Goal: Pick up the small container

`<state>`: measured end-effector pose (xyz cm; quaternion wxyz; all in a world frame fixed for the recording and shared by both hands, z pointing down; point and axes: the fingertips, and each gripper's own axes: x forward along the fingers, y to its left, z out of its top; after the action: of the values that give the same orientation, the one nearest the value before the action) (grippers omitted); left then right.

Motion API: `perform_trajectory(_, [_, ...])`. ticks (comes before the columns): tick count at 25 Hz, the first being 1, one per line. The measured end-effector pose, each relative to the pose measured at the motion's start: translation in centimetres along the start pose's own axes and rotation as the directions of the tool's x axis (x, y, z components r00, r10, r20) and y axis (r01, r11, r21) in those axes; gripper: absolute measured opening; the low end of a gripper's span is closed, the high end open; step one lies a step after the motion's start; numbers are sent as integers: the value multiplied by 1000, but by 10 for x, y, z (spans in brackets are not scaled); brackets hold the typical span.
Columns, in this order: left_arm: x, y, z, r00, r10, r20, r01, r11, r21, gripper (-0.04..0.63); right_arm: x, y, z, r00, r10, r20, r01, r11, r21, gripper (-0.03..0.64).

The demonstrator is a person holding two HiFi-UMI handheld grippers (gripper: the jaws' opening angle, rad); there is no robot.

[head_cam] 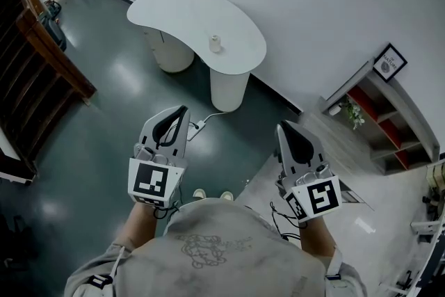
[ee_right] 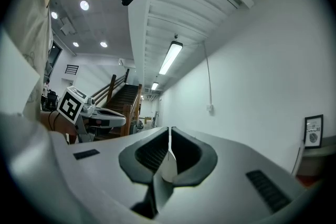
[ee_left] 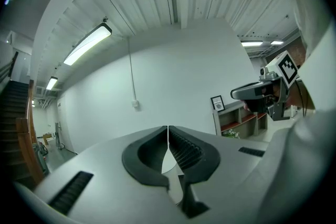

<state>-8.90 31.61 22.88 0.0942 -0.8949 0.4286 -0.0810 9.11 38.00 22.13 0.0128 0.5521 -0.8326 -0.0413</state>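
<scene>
1. Both claws sit in the lower middle of the head view, close to the person's chest, noses aimed up-frame toward the table.
2. The left grey two-jaw gripper (head_cam: 183,109) is fully pinched. Its own view shows just a hairline seam between the black ribbed pads, with nothing in there.
3. Same deal with the right grey two-jaw gripper (head_cam: 281,126): jaws pressed together and empty.
4. The small pale cylindrical container (head_cam: 215,44) stands upright on the white kidney-shaped table (head_cam: 174,7) in the upper middle of the frame. It's toward the table's right end and well apart from both grippers.
5. The table stands on white round pedestals on the dark glossy floor (head_cam: 111,101). A white power strip (head_cam: 195,127) lies on the floor near the front pedestal, just above the left gripper's tip.
6. At the right edge there's a grey open shelf with red back panels (head_cam: 386,125), with a black framed picture (head_cam: 390,62) on top.
7. A dark wooden stair railing (head_cam: 49,52) runs down the left edge.
</scene>
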Motion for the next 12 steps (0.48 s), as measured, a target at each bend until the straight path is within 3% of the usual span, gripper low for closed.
perform_trajectory(5, [8, -12, -9, 1000, 15, -13, -16, 1000, -25, 21, -6, -13, -16, 1000, 12, -13, -12, 1000, 20, 35])
perform_trajectory(12, [19, -27, -12, 1000, 17, -25, -17, 1000, 10, 21, -9, -29, -24, 1000, 23, -7, -23, 999, 29, 35])
